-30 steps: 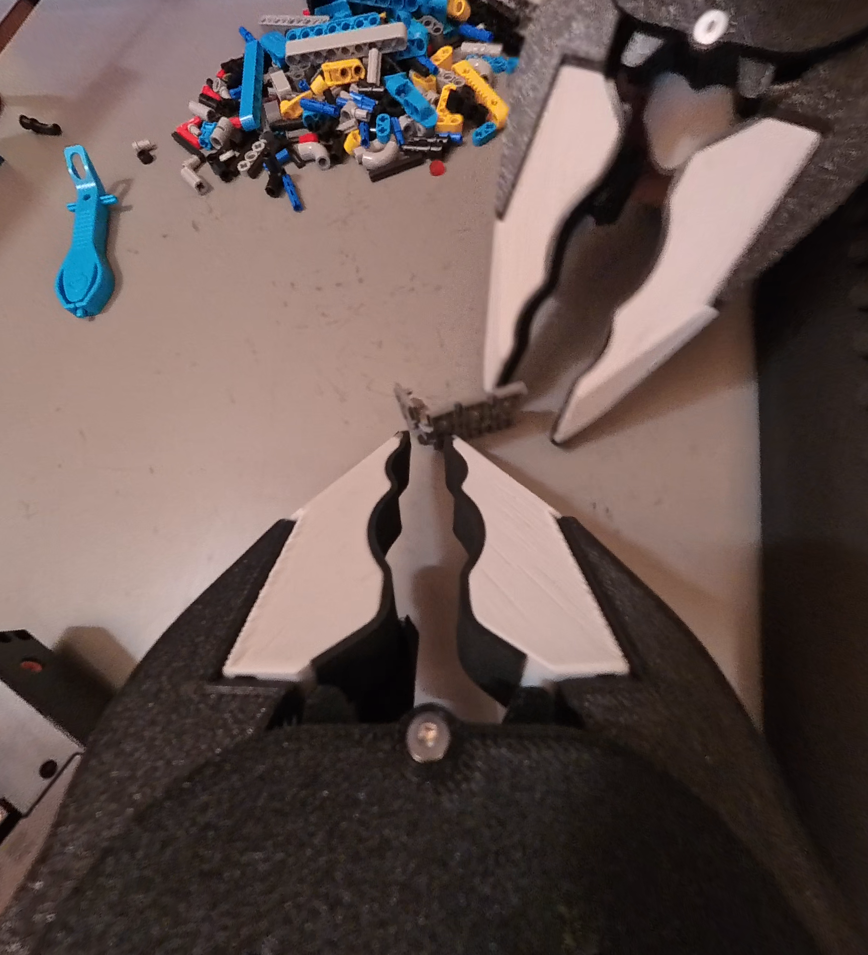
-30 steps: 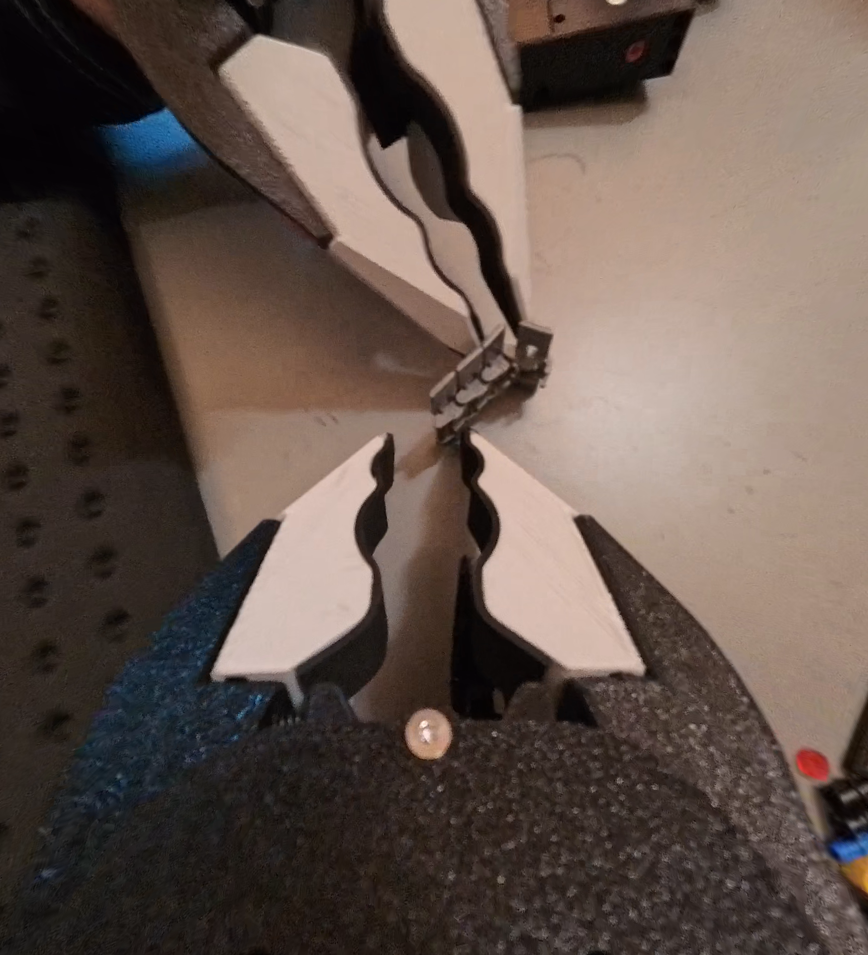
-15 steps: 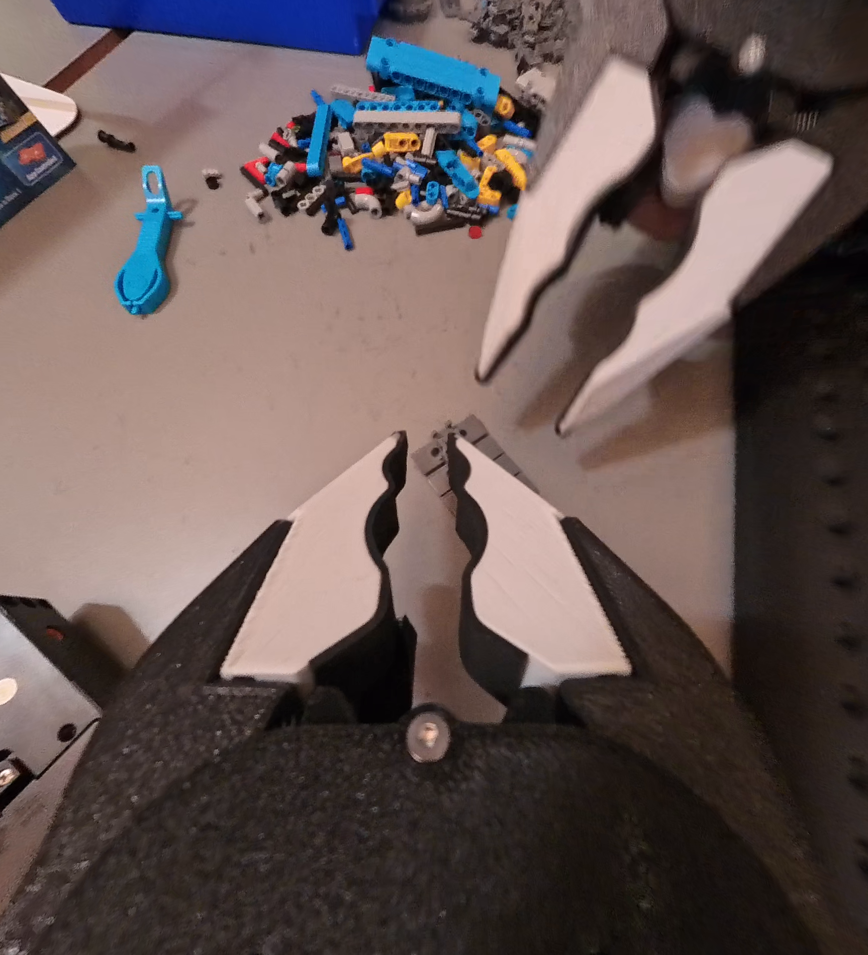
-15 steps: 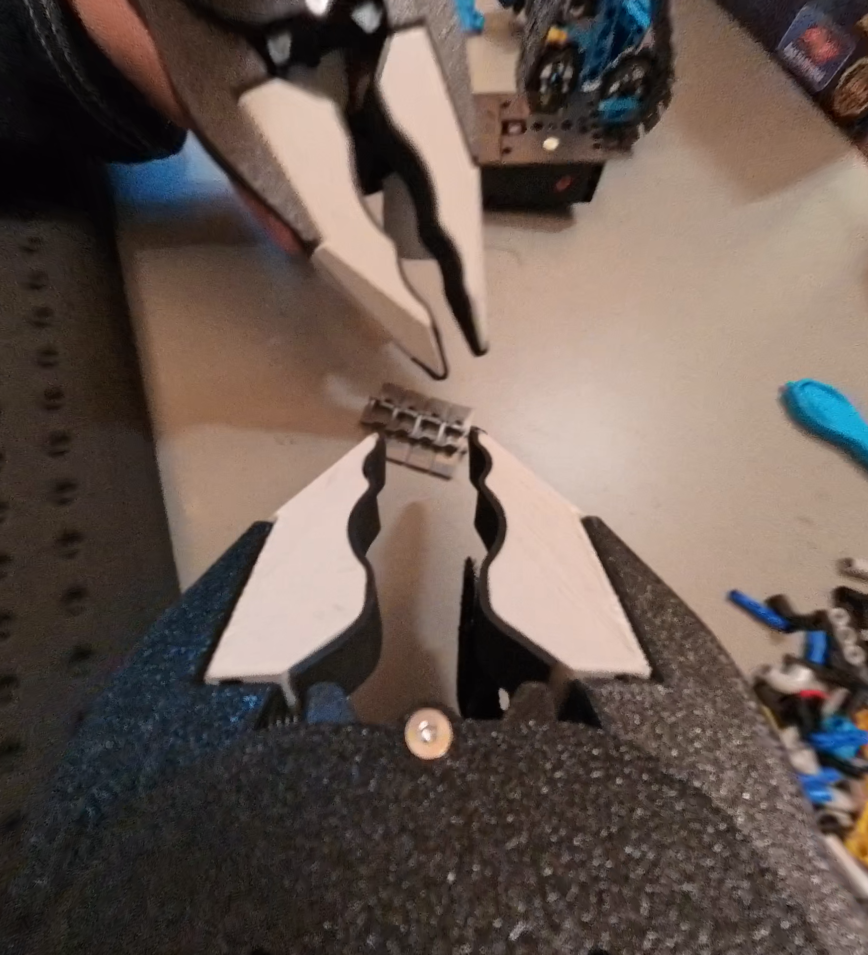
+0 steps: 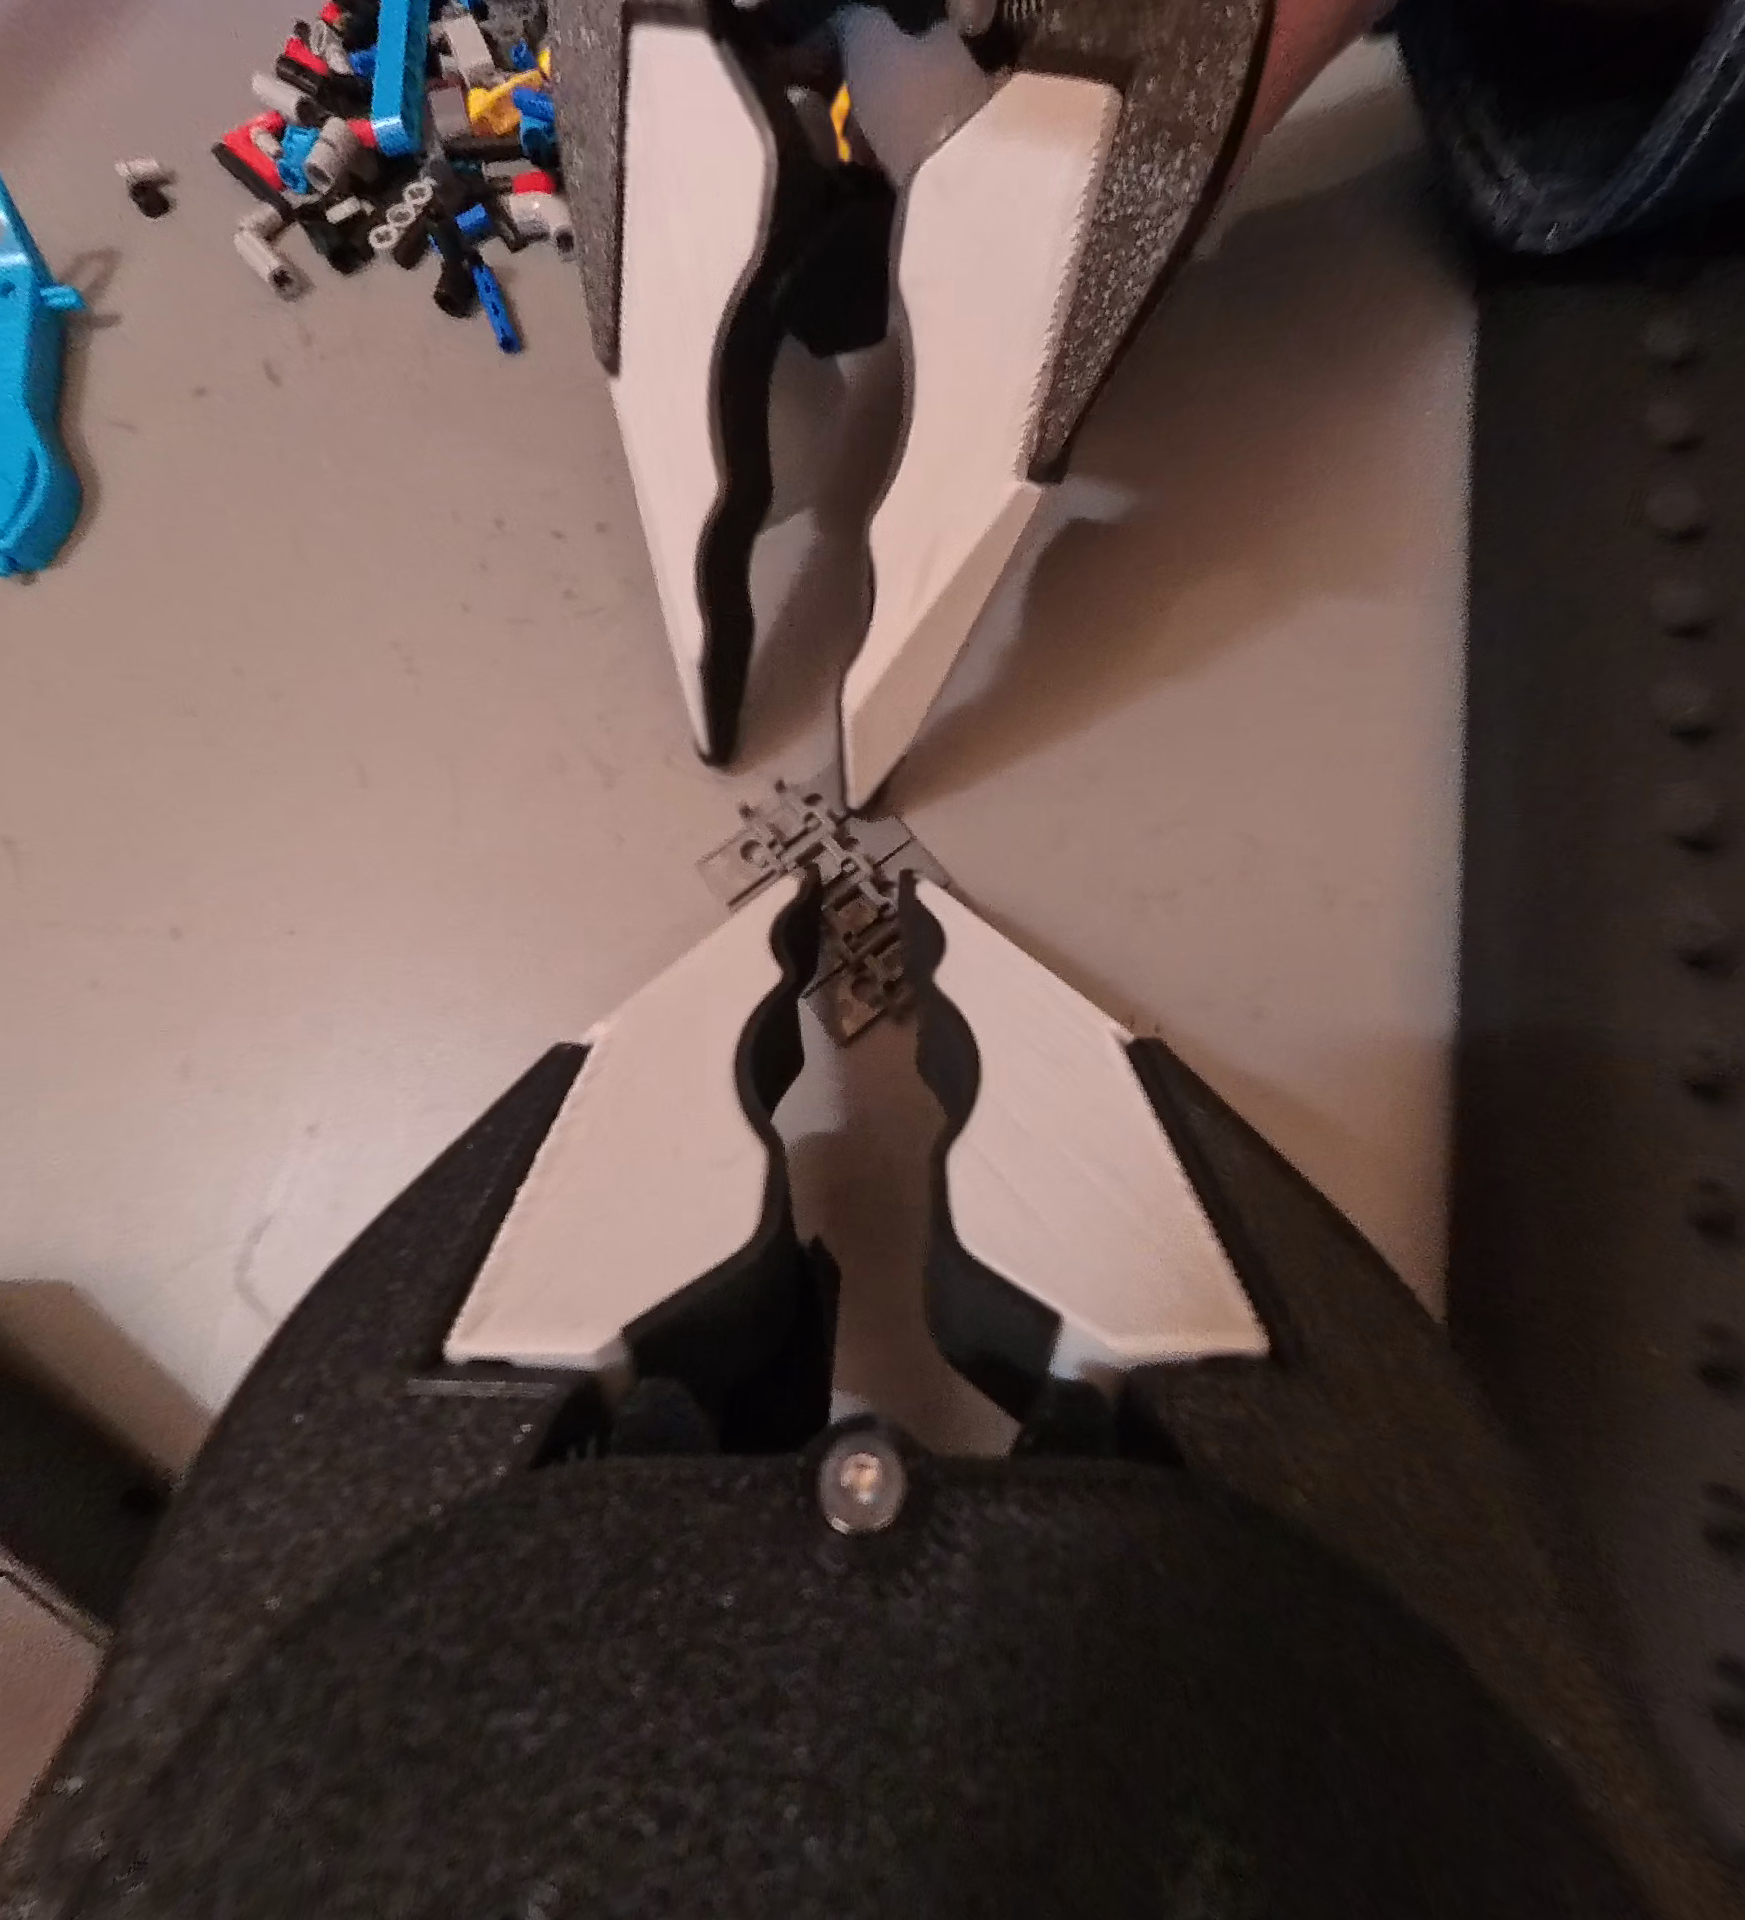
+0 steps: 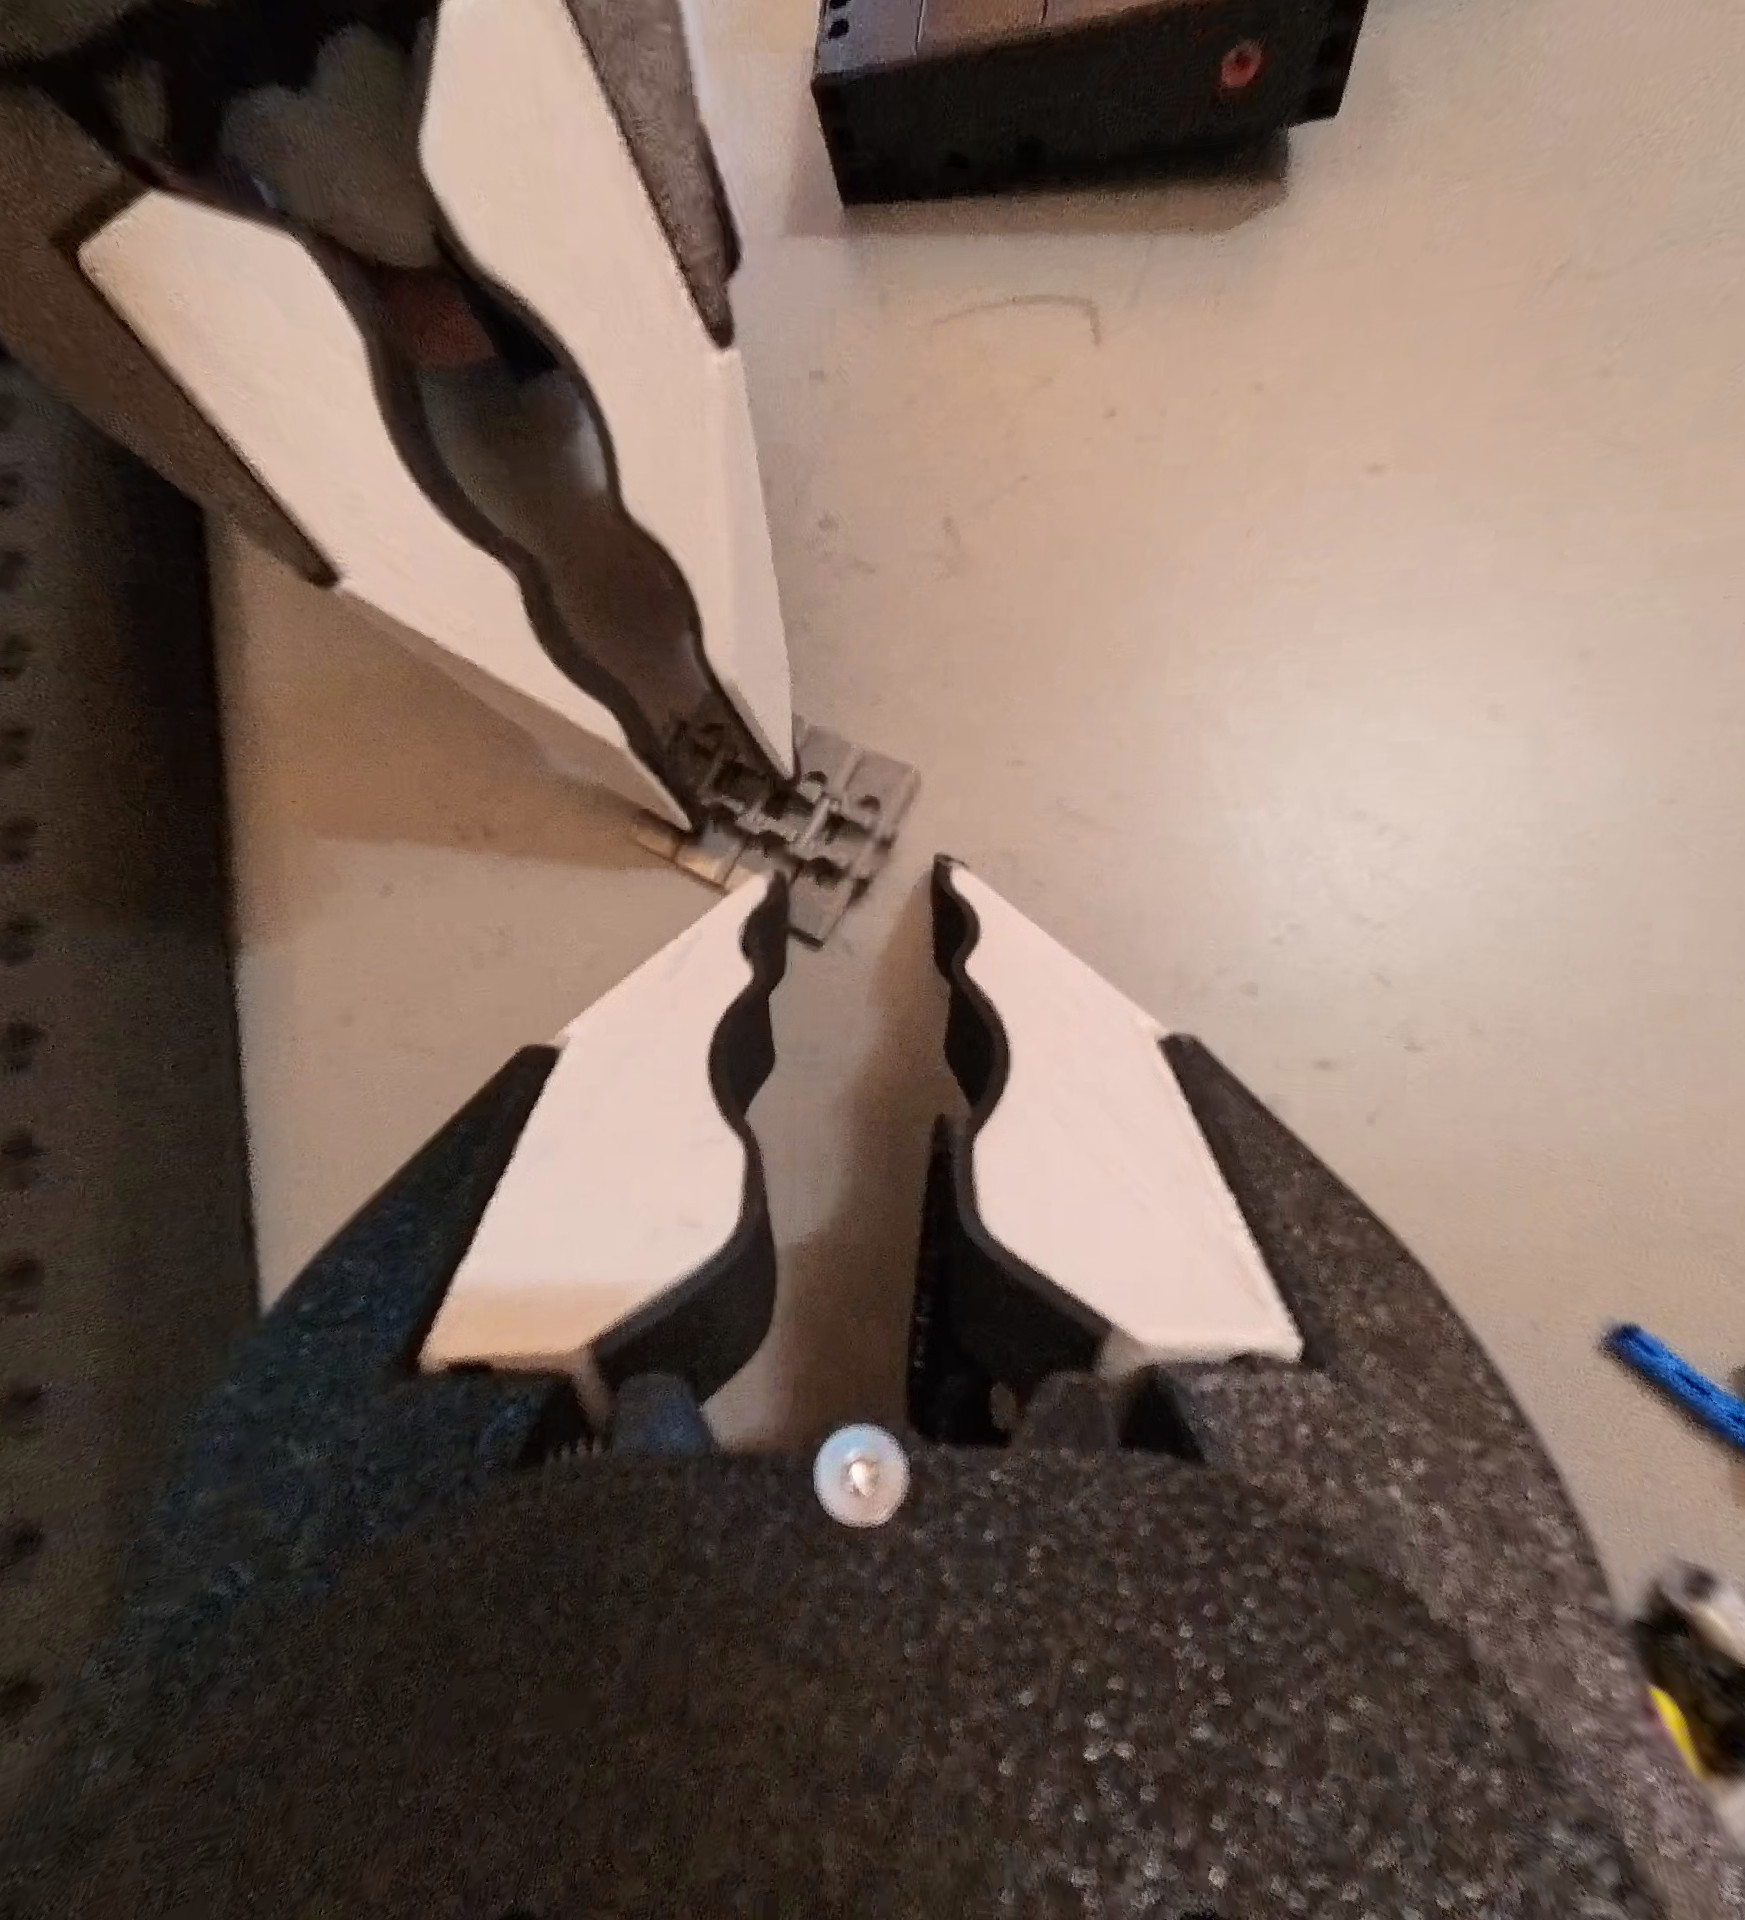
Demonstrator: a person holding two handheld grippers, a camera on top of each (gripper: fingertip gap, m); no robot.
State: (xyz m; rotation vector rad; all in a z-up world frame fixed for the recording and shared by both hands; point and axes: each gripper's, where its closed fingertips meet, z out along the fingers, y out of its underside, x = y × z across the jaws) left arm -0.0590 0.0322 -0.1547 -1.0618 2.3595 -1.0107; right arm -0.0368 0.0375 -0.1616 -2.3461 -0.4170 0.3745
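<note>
A short strip of grey track links (image 5: 852, 935) lies on the beige table, bent at a corner, with one arm (image 5: 764, 847) pointing left. My left gripper (image 5: 852, 883) has its fingers close about the strip's near arm, low on the table. It also shows in the right wrist view (image 6: 738, 795), fingertips pinching the strip (image 6: 832, 821). My right gripper (image 6: 857, 873) is open and empty, its left fingertip at the strip's edge. In the left wrist view it (image 5: 783, 769) comes in from the top, one fingertip touching the strip's far corner.
A pile of blue, black, yellow and grey bricks (image 5: 411, 156) lies at the far left, with a blue plastic tool (image 5: 0, 416) beside it. A black box (image 6: 1076, 94) stands behind the left gripper. A dark perforated mat (image 5: 1657, 935) borders the table edge. My two grippers' fingertips are within a few centimetres of each other.
Half a second ago both grippers were raised off the strip, which lay flat. Now both are down at it again and the left one has closed about it.
</note>
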